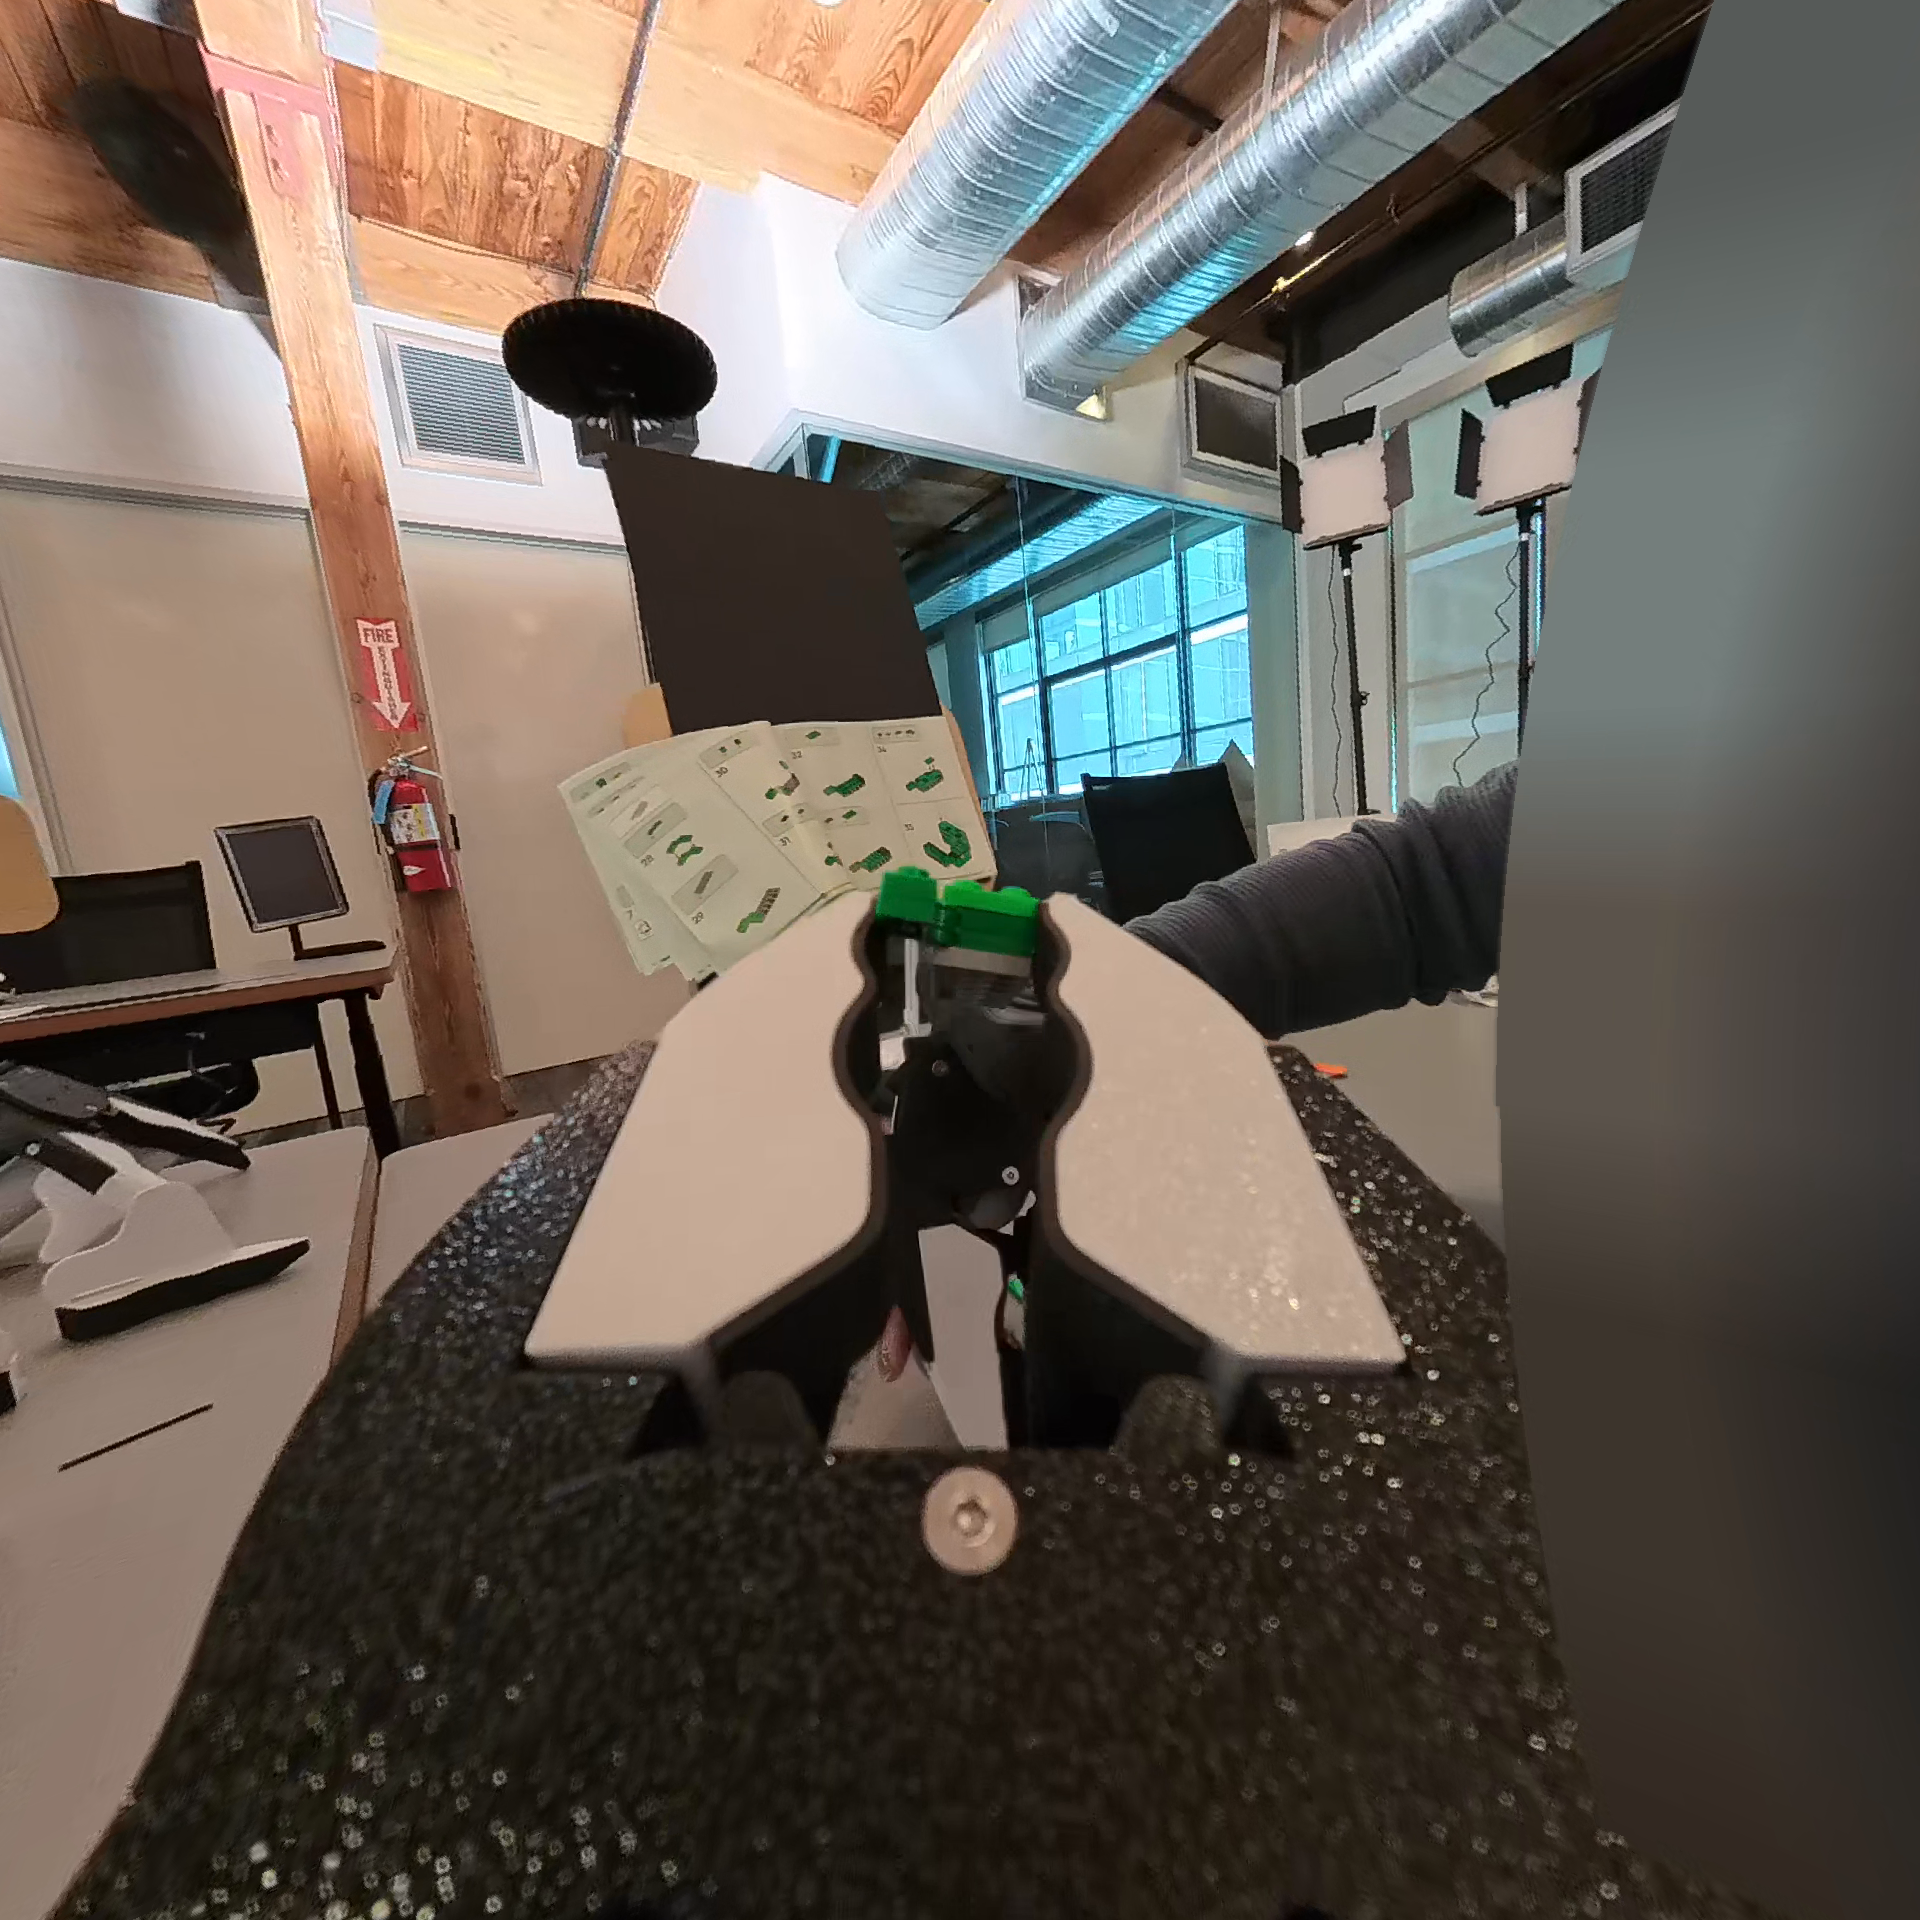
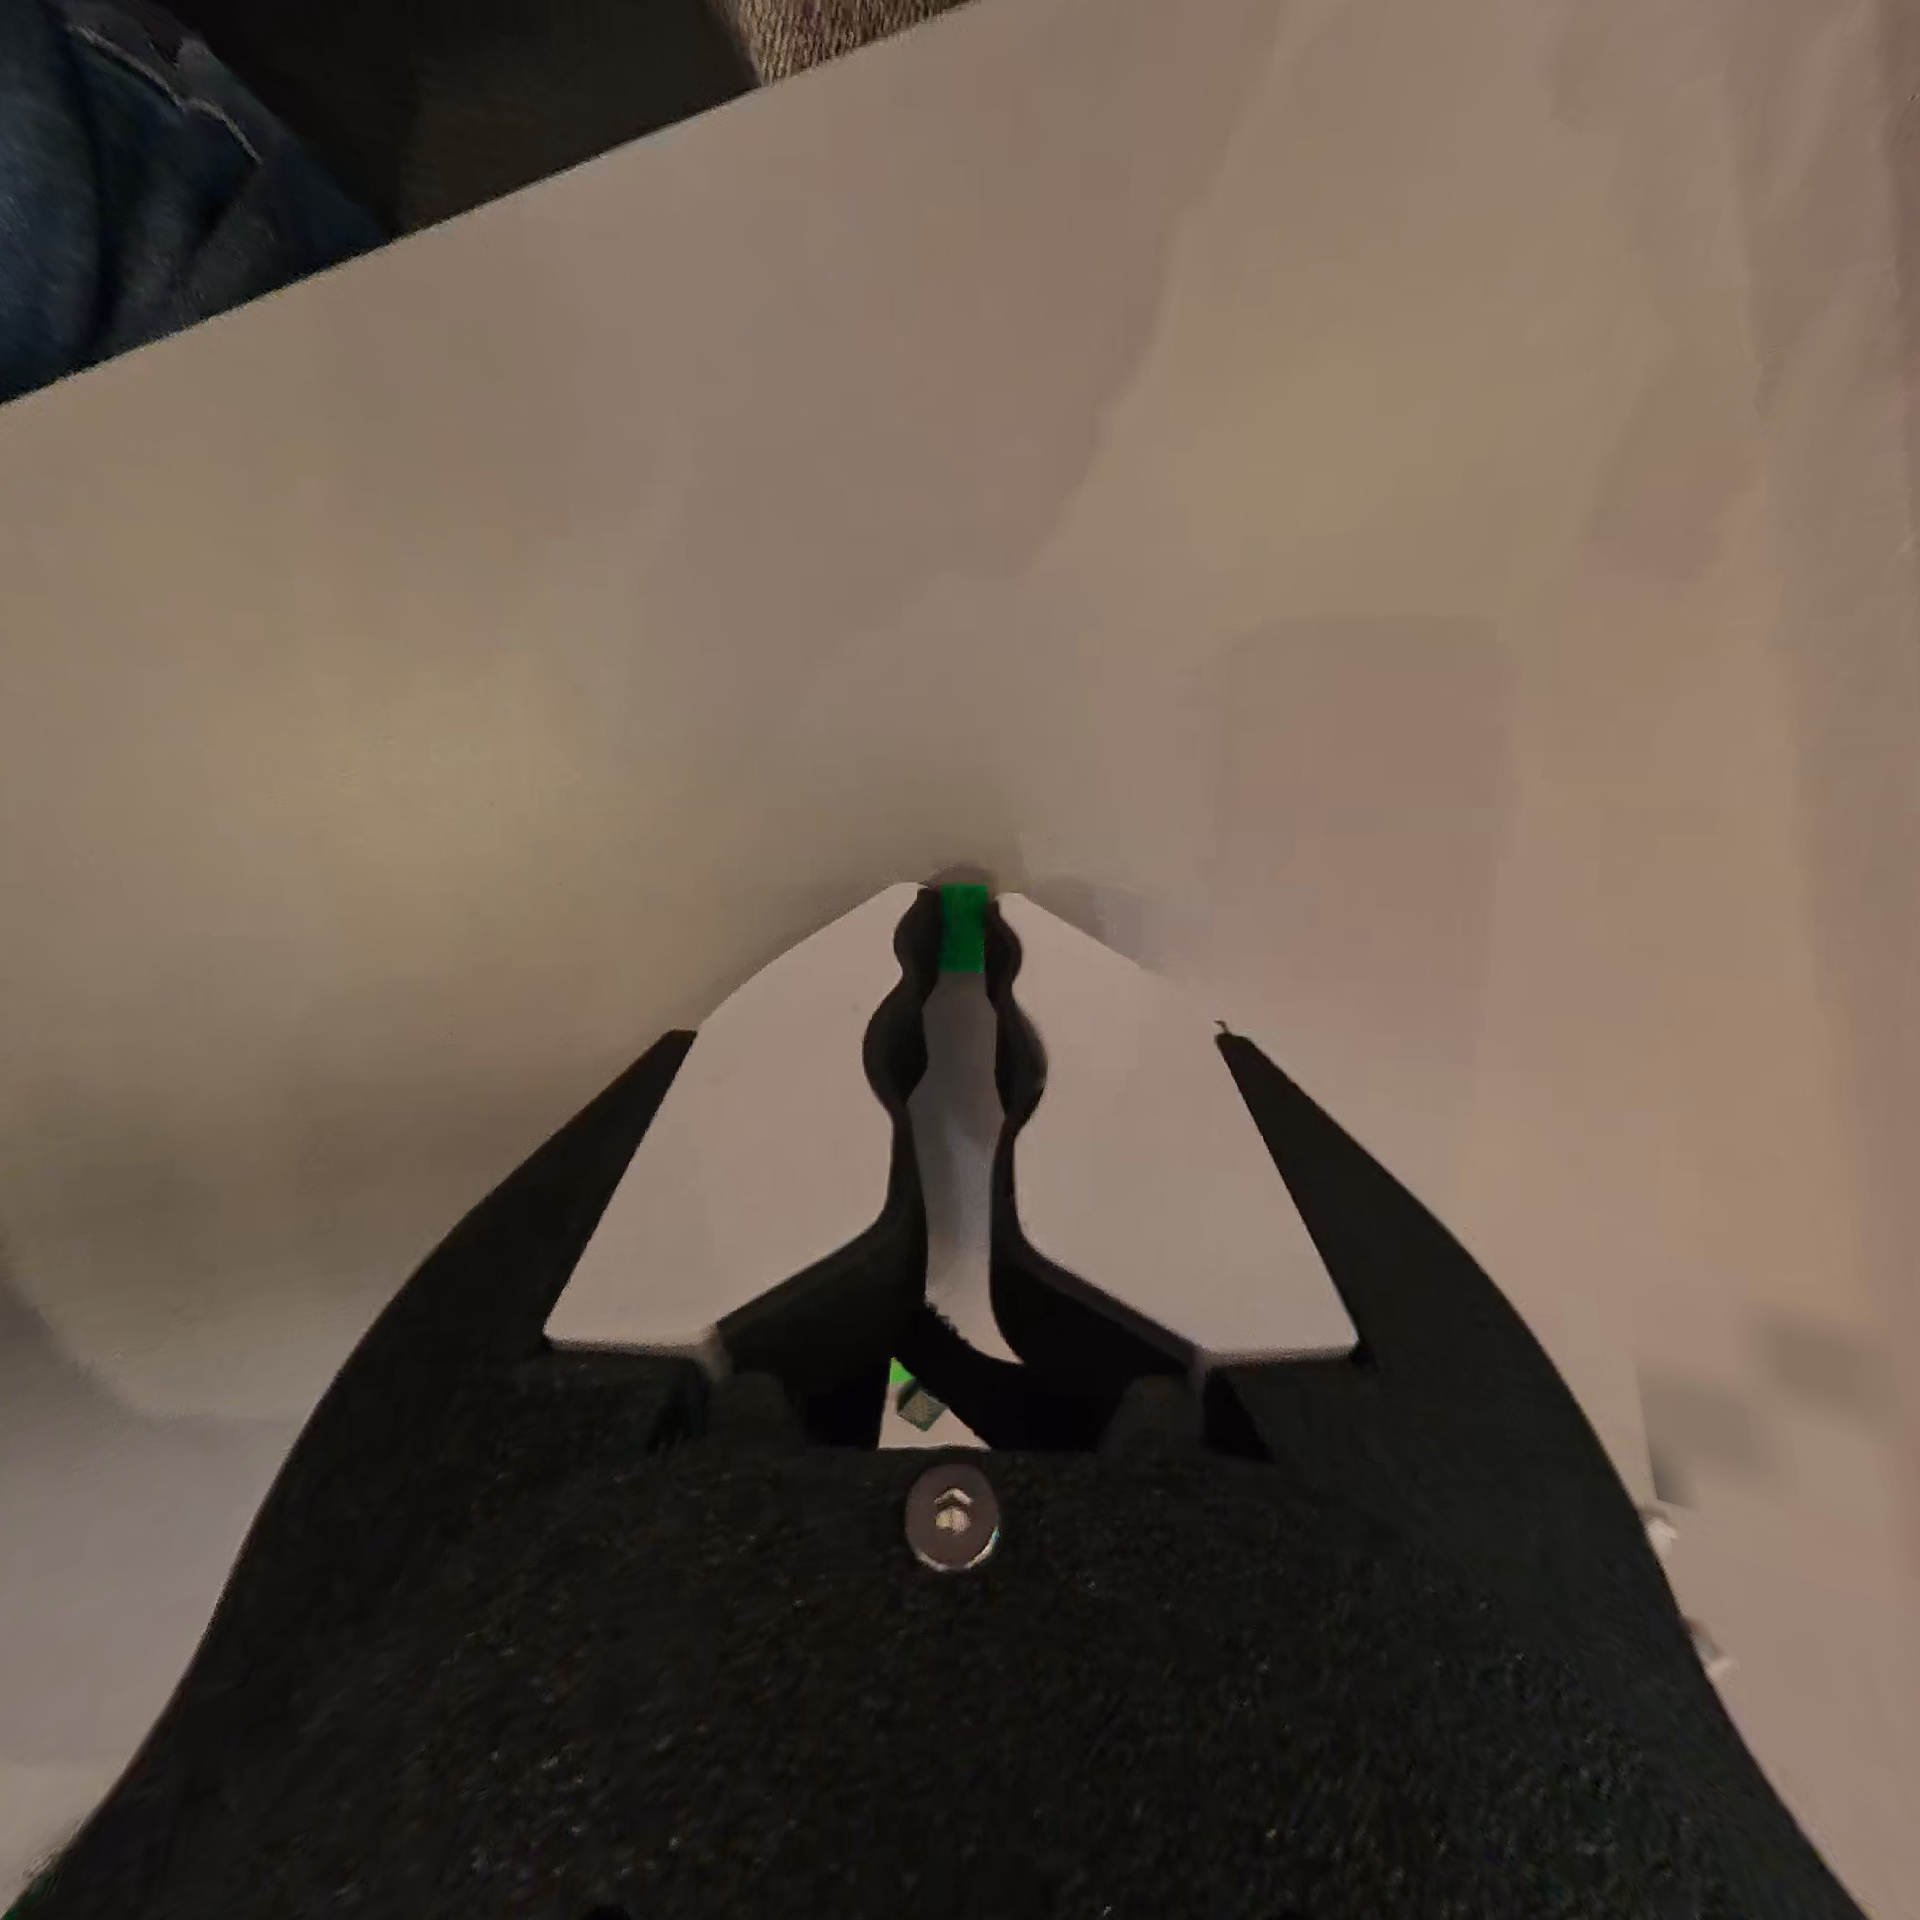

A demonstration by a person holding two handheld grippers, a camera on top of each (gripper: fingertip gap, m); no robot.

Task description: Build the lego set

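Note:
My left gripper point(image 1: 956, 920) is shut on a small green lego assembly point(image 1: 961, 906) of a few joined pieces and holds it up in the air, tilted upward. Behind it the open instruction booklet point(image 1: 769, 821) stands propped against a dark board point(image 1: 769, 592). My right gripper point(image 2: 961, 930) is shut on a small green lego piece point(image 2: 961, 928) at its fingertips, low over the white table point(image 2: 727, 623). The piece's full shape is hidden between the fingers.
A person's dark sleeve point(image 1: 1340, 914) reaches in from the right in the left wrist view. Spare grippers point(image 1: 135, 1226) lie on the table at the left. A desk with a small monitor point(image 1: 281, 873) stands farther back. The table edge point(image 2: 416, 223) runs across the upper left of the right wrist view. The tips of one gripper are about 20 cm away from the tips of the other.

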